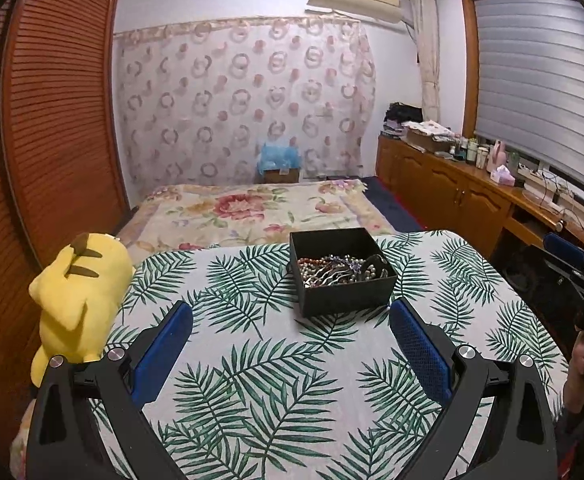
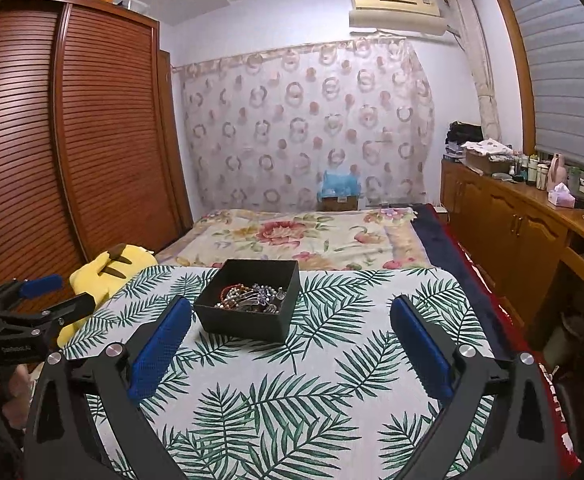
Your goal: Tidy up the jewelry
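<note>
1. Both grippers hover over the near part of the table (image 1: 472, 280), which is covered in a leaf-print cloth. Left gripper (image 1: 291, 312): jaws wide apart, holding nothing. Right gripper (image 2: 291, 310): same, apart and empty.
2. The task's thing is a black open-top box (image 1: 342, 294) set toward the far middle of the table, ahead of both grippers and clear of them. Nothing touches it.
3. The jewelry (image 1: 340, 270) sits inside as one heap: bead or pearl strands, a reddish strand, something purple, dark curved pieces to one side. Individual items can't be separated by eye.
4. Risk: tangle. Pulling one strand likely drags its neighbours out, or lifts the whole clump.
5. Risk: the box looks light, probably card. A snagged strand could tip it or slide it on the cloth unless the other gripper braces a wall.
6. Risk: thin strands against broad pads, so a weak pinch and slip are probable, and beads could scatter on the busy print and be hard to spot.
7. Risk: the box is near the far edge, with the bed (image 1: 252, 208) beyond, so a push forward sends it off.
8. A yellow plush toy (image 1: 80, 292) sits at the left table edge, out of the working path.
</note>
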Available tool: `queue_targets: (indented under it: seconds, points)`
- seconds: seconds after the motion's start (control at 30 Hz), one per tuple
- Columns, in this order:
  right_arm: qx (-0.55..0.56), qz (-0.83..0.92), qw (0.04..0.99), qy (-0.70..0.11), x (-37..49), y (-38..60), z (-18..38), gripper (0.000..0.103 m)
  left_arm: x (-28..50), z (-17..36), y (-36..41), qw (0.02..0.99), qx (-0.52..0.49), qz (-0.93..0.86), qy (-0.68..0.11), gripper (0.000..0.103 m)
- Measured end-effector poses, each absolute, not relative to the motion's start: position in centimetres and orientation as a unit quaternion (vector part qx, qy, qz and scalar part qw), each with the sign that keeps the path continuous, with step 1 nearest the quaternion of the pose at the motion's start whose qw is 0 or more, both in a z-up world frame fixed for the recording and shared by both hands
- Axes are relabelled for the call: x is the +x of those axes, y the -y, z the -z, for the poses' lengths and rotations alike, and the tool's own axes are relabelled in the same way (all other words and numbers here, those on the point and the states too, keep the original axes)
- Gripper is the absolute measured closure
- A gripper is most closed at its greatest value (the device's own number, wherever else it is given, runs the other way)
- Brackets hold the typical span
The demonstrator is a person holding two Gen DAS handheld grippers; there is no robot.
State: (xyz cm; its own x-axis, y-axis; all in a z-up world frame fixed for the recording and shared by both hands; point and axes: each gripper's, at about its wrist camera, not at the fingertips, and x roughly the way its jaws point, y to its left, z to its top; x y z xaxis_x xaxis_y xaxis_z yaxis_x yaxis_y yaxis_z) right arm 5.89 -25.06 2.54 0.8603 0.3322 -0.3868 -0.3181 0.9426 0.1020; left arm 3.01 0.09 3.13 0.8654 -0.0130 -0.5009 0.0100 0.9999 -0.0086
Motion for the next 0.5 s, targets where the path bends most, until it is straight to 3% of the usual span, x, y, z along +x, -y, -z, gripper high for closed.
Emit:
queue_targets:
  seconds: [0.5]
  points:
    - [0.017,-0.169,0.964,-0.203,5.45,24.84,-2.45,0.003,2.87,-3.1,-0.36,0.966,-0.01,0.005,-0.258,0.008]
